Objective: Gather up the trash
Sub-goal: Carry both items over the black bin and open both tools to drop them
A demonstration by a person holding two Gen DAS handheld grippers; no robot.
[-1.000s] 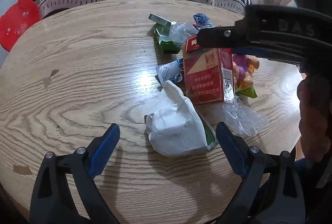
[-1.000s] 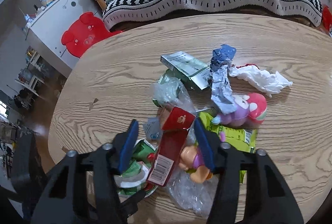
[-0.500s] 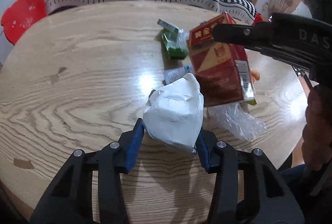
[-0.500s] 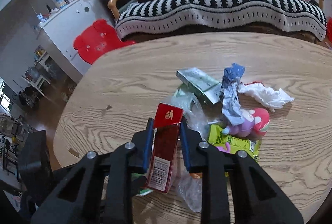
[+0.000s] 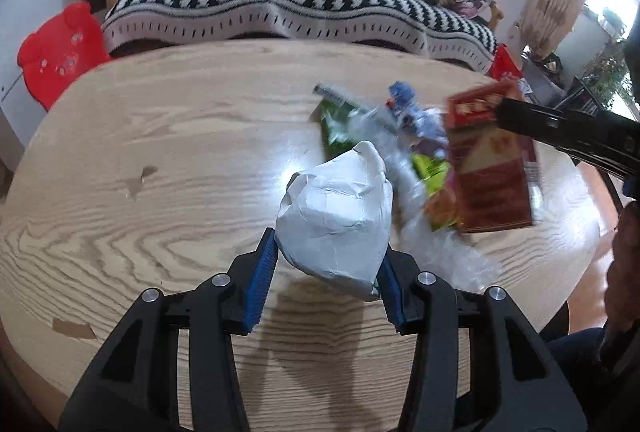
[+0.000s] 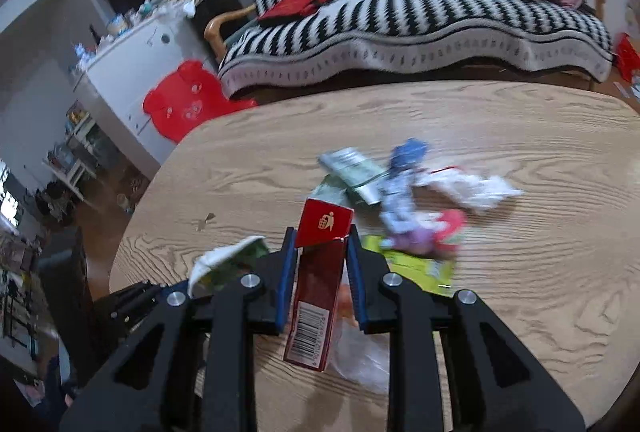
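My left gripper (image 5: 326, 272) is shut on a crumpled white wrapper (image 5: 340, 216), held just above the wooden table (image 5: 160, 152). My right gripper (image 6: 322, 268) is shut on a red carton (image 6: 318, 280), lifted off the table; that red carton (image 5: 490, 160) also shows at the right of the left wrist view. Loose trash lies behind them: a green packet (image 6: 352, 172), a blue-and-white wrapper (image 6: 400, 188), a white tissue (image 6: 476, 188), a yellow-green packet (image 6: 416, 264) and clear plastic film (image 5: 444, 256). The held white wrapper (image 6: 228, 260) appears left of the right gripper.
A pink and purple toy (image 6: 432, 232) lies among the trash. A black-and-white striped sofa (image 6: 400, 20) stands behind the table, a red bear-shaped stool (image 6: 184, 100) at the left. A person's hand (image 5: 624, 256) shows at the right edge.
Both grippers closed: the left on the white wrapper, the right on the red carton. Both then rose, lifting their items off the table.
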